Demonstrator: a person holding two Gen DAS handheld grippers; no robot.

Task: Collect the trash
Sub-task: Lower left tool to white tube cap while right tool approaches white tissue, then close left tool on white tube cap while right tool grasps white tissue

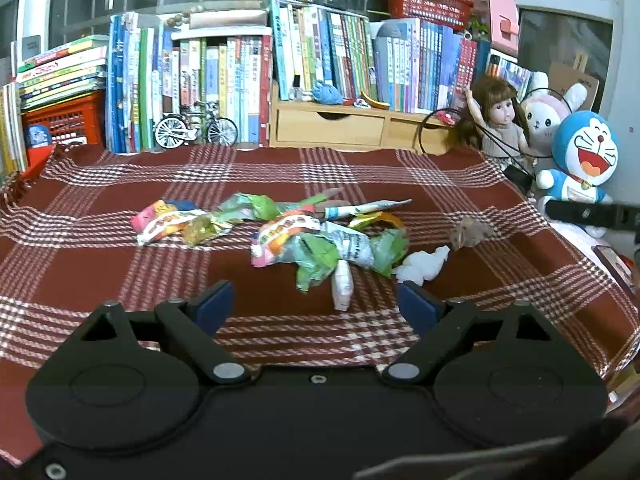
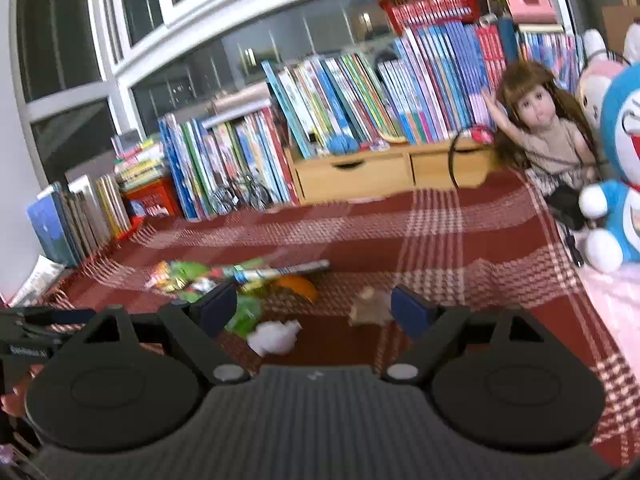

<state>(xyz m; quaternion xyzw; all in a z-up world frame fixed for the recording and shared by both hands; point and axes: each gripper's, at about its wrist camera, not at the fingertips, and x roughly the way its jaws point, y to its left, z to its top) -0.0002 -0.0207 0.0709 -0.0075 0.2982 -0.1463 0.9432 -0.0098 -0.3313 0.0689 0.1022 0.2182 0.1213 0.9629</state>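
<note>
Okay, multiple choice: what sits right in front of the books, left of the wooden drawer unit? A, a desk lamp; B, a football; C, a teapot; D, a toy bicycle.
D: a small model bicycle stands on the plaid cloth in front of the upright books, just left of the wooden drawer unit.

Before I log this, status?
Left gripper open, empty. Right gripper open, empty. Wrappers and tissue lie on cloth. Nothing blocking.
</note>
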